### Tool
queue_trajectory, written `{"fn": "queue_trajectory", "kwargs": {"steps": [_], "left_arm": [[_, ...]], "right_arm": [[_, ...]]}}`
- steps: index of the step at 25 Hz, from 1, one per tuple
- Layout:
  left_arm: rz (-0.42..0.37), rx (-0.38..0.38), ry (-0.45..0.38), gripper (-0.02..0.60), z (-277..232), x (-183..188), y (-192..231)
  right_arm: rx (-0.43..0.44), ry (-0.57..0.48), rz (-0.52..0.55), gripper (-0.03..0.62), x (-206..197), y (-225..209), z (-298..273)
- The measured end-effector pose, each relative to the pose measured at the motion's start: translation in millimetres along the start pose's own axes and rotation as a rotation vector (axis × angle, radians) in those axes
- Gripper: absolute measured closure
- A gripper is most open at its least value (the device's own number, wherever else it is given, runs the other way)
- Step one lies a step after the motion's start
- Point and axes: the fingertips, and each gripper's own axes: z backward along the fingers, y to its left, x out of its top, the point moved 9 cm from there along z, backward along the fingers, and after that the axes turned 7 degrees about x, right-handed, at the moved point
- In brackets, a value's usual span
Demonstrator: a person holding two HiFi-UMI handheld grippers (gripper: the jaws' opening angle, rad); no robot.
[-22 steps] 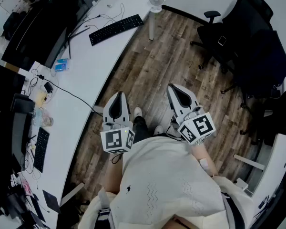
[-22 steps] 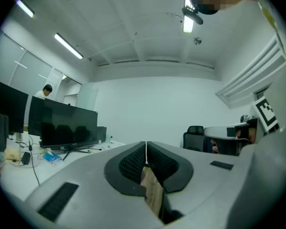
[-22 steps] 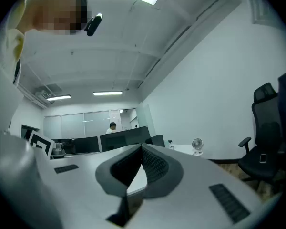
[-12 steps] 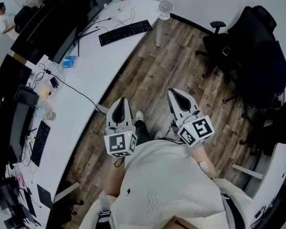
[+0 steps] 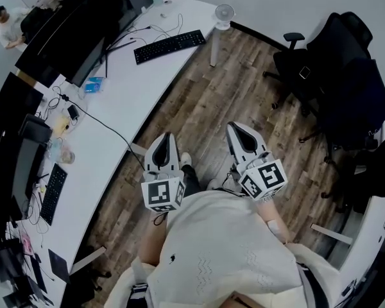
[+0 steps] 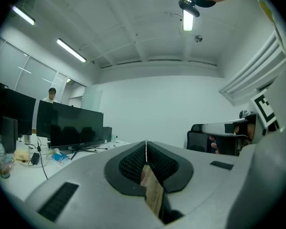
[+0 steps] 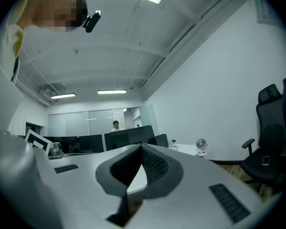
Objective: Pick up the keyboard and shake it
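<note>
Your left hand-held gripper [image 5: 164, 137]: jaws together, empty. Right hand-held gripper [image 5: 239, 128]: same. Both mid-frame, level. Keyboard [image 5: 170, 46] upper left on table [image 5: 119, 104], well apart.

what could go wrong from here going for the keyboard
1. There are two candidates, a far keyboard and a near keyboard, so the wrong one may get picked.
2. Cables beside the far one could snag during shaking.
3. Left gripper and right gripper are shut and must open first.
</note>
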Motion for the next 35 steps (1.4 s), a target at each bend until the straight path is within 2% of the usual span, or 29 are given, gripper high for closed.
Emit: {"fn": "queue_trajectory", "kwargs": {"steps": [3,7,19,27,30,35], "left_arm": [[0.0,-0.018,0.002,0.563,-10,0,-1],[0.01,-0.03,0.019,0.563,-24,-3,5],[0.047,-0.072,0.018,0.563,-94,4,50],[-0.015,-0.055,-0.008,0.563,-159,8,90],[-0.024,-0.073,-0.023,0.563,-180,13,102],[-0.022,-0.095,-0.022,0.563,-208,13,122]], "right_arm": [[-0.032,-0.003,-0.003,0.594,-1,-7,-2],[-0.096,0.002,0.049,0.594,-1,-13,-10],[-0.148,0.005,0.035,0.594,1,-40,-80],[-0.199,0.013,0.044,0.594,2,-64,-135],[-0.243,0.011,0.024,0.594,4,-76,-148],[-0.263,-0.005,0.023,0.593,6,-82,-175]]}}
